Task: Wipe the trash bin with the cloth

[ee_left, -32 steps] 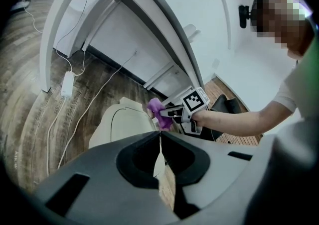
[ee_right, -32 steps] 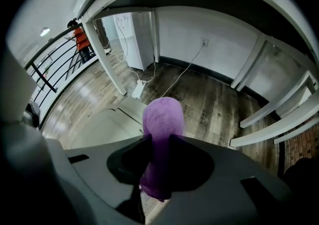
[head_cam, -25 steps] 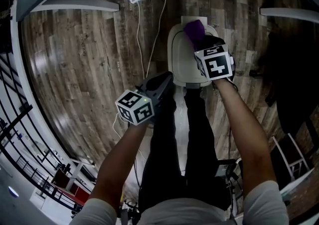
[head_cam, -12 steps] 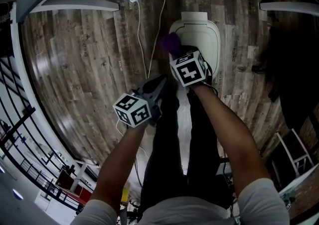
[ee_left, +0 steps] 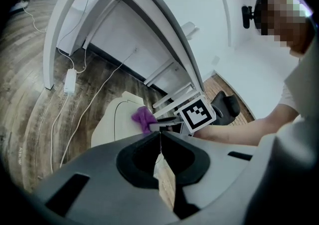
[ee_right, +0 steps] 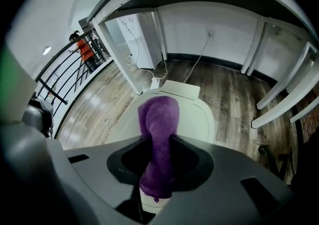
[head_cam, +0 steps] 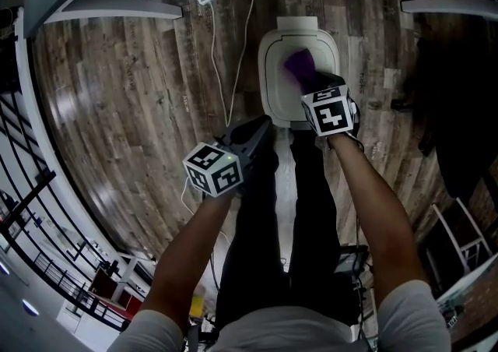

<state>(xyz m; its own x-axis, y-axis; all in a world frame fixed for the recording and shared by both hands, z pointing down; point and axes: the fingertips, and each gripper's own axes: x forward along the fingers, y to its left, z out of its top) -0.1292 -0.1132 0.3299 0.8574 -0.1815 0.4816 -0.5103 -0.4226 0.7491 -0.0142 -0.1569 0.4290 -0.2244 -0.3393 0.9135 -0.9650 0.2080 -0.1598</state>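
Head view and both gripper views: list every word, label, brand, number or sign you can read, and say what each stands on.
No readable text in any view.
Left gripper, its marker cube: black-and-white square pattern only, no letters or digits.
Right gripper, its marker cube: the same.
Trash bin and cloth: no label or print shows.

Left gripper (ee_left: 160,137): jaws closed together, empty, angled shallowly downward; left arm (head_cam: 191,249) bent, held close to the body. Right gripper (ee_right: 158,144): jaws clamped on purple cloth (ee_right: 159,117), pointing steeply downward; right arm (head_cam: 377,202) stretched forward.
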